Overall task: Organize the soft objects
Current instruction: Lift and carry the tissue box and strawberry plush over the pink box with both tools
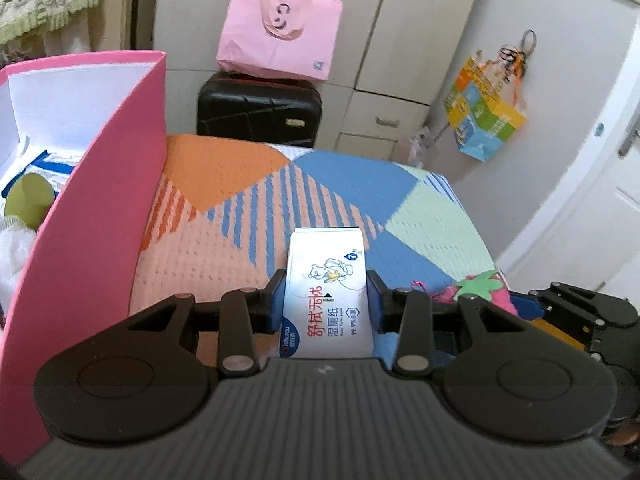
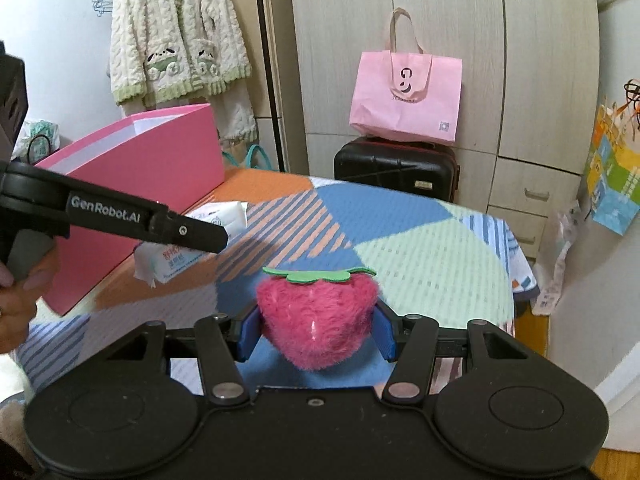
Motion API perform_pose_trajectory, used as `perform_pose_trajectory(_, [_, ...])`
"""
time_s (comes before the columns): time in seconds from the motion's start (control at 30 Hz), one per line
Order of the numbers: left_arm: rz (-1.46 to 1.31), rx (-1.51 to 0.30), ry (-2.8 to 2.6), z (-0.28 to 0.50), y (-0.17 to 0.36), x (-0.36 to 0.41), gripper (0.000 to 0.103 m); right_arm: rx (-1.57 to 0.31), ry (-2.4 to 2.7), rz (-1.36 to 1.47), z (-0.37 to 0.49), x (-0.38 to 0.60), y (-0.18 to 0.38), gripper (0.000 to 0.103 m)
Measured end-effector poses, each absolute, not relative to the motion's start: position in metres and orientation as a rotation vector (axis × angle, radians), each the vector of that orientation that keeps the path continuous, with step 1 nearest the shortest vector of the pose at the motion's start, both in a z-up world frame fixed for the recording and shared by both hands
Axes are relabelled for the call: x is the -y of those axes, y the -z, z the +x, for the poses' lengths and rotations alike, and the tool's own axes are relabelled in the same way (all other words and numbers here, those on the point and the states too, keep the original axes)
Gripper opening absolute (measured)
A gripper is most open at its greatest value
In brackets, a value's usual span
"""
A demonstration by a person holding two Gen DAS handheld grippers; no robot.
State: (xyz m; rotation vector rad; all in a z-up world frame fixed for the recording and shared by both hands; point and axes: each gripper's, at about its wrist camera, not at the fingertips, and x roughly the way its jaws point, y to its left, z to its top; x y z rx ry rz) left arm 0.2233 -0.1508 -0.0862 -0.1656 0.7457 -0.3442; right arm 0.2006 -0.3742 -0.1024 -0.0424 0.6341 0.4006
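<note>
My left gripper (image 1: pixel 326 300) is shut on a white wet-wipes pack (image 1: pixel 326 292) with red Chinese lettering, held above the patterned table. It also shows in the right wrist view (image 2: pixel 188 236) with the pack (image 2: pixel 176 262), next to the pink box (image 2: pixel 160 172). My right gripper (image 2: pixel 316 328) is shut on a fuzzy pink strawberry plush (image 2: pixel 316 320) with a green felt top, held just above the table. The strawberry shows in the left wrist view (image 1: pixel 480 292) at the right. The pink box (image 1: pixel 100 220) stands open at the left, holding a green object (image 1: pixel 28 200) and white items.
A colourful patterned cloth (image 2: pixel 400 248) covers the table. Behind it stand a black suitcase (image 1: pixel 260 108) with a pink bag (image 1: pixel 280 36) on top, and wardrobe doors. A colourful bag (image 1: pixel 484 116) hangs at the right. A fluffy jacket (image 2: pixel 176 32) hangs at the back left.
</note>
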Motion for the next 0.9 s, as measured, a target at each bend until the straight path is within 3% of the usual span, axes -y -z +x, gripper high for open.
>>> perform_pose_trajectory(0.9, [-0.237, -0.935, 0.626, 0.129, 0.082, 0.072, 0.039, -0.740, -0.484, -0.108, 0.110, 0.324, 0.067, 0.061])
